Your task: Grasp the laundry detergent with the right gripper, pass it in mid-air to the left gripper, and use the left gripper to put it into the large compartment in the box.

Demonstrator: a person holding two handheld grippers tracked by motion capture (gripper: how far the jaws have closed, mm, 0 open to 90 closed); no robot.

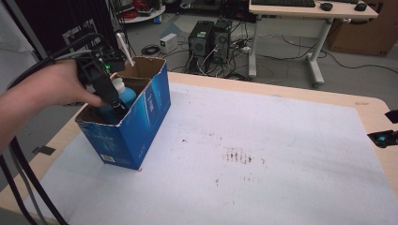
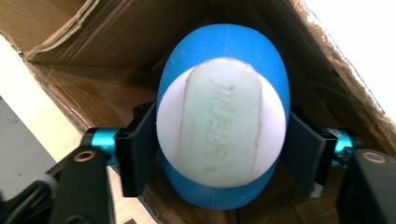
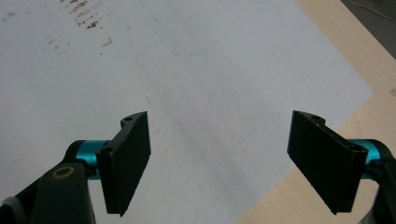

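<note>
At the far left of the table, the person's left hand (image 1: pixel 56 86) comes in from the left edge of the high view and holds the left gripper (image 1: pixel 115 101), which is sunk into the open top of a blue cardboard box (image 1: pixel 141 112). The box stands upright on the white sheet (image 1: pixel 263 154) near the table's left edge, its flaps open and its rim torn ragged along the right side. Inside it is a blue bottle (image 1: pixel 126 96) with a white cap (image 1: pixel 117 83), standing against the far left of the box interior. In the left gripper view the bottle (image 2: pixel 223 51) is seen from above, its white cap (image 2: pixel 220 122) with an oval raised panel toward the camera, and the left gripper (image 2: pixel 219 144) has its two black jaws pressed against the bottle's sides just below the cap, one on each side, so it is clamped on the bottle. The brown inner walls of the box (image 2: pixel 93 70) rise all around. To the right of the box the white sheet lies bare except for a patch of brown stains (image 1: pixel 239 155) near the middle of the table. At the far right edge of the high view, a small part of the right gripper (image 1: pixel 385 137) shows over the wooden table (image 1: pixel 375 112) margin. In the right gripper view the right gripper (image 3: pixel 219 158) has its jaws spread wide apart with nothing between them, hanging above the white sheet (image 3: pixel 187 70) close to its right-hand corner, where the pale wood of the table (image 3: pixel 345 60) begins.
</note>
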